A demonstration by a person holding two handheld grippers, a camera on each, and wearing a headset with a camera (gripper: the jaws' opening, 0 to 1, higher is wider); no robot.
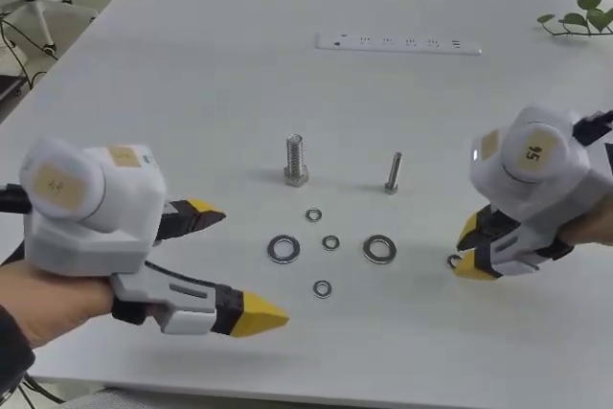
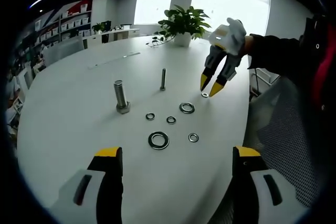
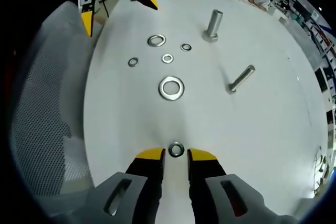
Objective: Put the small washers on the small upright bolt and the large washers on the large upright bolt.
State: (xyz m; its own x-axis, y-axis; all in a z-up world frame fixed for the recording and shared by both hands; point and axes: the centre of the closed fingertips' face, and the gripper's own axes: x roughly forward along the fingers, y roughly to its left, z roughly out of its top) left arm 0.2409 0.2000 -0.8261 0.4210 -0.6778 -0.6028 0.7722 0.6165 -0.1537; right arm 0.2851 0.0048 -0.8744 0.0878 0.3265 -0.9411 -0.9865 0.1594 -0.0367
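My left hand-held gripper (image 1: 235, 261) sits at the lower left of the head view. Its jaws are spread wide with nothing between them, above the white tabletop (image 1: 192, 93). My right hand-held gripper (image 1: 468, 253) is at the right edge of that view, tips pointed down close to the tabletop. Its jaws stand a narrow gap apart. In the right gripper view one small washer (image 3: 176, 149) lies flat at the bottom centre, just ahead of that gap and between the two yellow tips. As far as I can tell it is not clamped.

In the middle of the head view the large bolt (image 1: 295, 160) stands upright on its head. The small bolt (image 1: 394, 171) stands upright to its right, well apart from it. Both have bare threads.

Below the bolts in the picture the loose washers lie flat on the tabletop. The two large washers (image 1: 283, 249) sit side by side, one under each bolt. Three more small washers (image 1: 330, 242) are scattered between and around them: one near the large bolt, one between the big rings, one lowest in the frame.

A white power strip (image 1: 397, 42) lies near the top of the head view, and plant leaves (image 1: 579, 16) show at the upper right corner.
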